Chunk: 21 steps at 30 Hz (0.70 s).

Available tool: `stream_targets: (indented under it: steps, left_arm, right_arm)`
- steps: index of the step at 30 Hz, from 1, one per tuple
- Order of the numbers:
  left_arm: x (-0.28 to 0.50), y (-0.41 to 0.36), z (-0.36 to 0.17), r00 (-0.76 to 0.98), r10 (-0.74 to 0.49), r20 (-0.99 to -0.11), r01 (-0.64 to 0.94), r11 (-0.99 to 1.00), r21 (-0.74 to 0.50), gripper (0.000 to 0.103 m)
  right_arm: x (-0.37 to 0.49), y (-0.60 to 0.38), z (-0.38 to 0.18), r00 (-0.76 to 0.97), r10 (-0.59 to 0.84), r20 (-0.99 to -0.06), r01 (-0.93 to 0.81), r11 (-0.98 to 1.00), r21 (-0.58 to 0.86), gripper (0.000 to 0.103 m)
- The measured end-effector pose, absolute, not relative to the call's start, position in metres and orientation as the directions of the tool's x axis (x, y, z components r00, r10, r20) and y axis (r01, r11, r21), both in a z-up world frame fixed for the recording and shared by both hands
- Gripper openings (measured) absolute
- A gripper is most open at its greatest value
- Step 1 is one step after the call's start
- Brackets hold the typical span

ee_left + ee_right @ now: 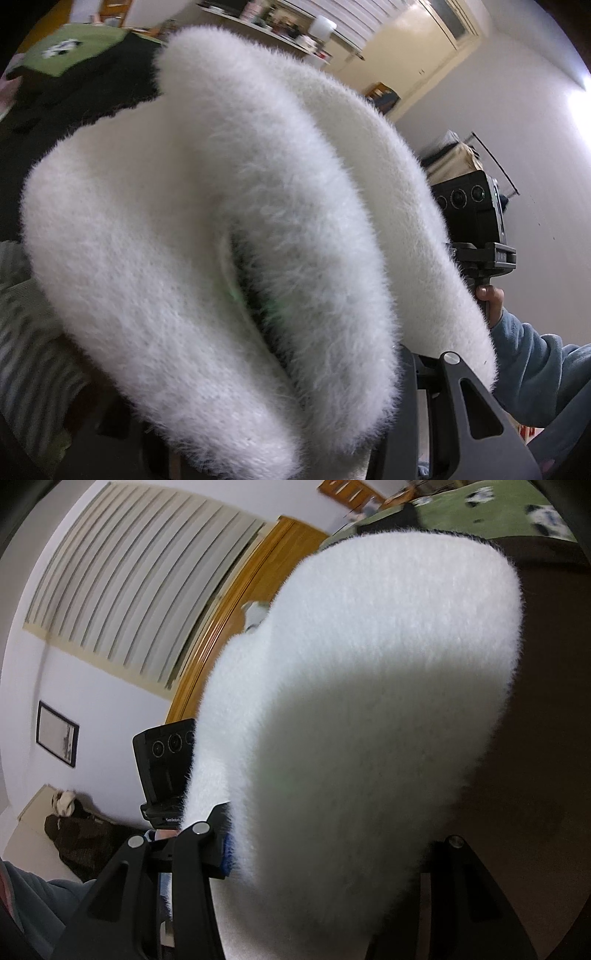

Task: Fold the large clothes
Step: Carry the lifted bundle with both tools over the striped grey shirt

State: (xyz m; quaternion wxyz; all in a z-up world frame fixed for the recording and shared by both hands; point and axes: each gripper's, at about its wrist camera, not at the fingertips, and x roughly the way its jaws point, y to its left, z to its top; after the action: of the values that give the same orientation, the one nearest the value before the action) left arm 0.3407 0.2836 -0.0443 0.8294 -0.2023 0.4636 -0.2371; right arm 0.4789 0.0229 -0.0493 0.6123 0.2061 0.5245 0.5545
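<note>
Holding up the big fluffy white fur garment (229,229) in the air, both claws are pinching it (fingertips are hidden in fur). It is bunched in thick rolls, so most folding is probably still waiting.

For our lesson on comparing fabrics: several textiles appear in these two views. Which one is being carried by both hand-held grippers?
The fluffy white furry garment, draped over both hand-held grippers. The green panda-print cover and the black fabric lie behind it, untouched.

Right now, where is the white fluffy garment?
The white fluffy garment fills the middle of both wrist views, bunched in front of each camera; in the left wrist view the other gripper's camera unit is at its right edge.
</note>
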Motion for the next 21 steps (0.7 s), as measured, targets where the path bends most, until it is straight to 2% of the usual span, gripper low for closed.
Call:
stream_targets:
  steps: [12, 21]
  left_arm:
    - [0.250, 0.446, -0.026, 0.588, -0.404, -0.700, -0.019, 0.859, -0.512, 0.042]
    - [0.192, 0.552, -0.074, 0.613, -0.278, -0.739, -0.218, 0.840, -0.496, 0.042]
  right_arm:
    - [0.446, 0.230, -0.056, -0.400, 0.831, -0.388, -0.508, 0.151, 0.848, 0.048]
    - [0.417, 0.380, -0.105, -0.555, 0.708, -0.437, -0.526, 0.108, 0.844, 0.049]
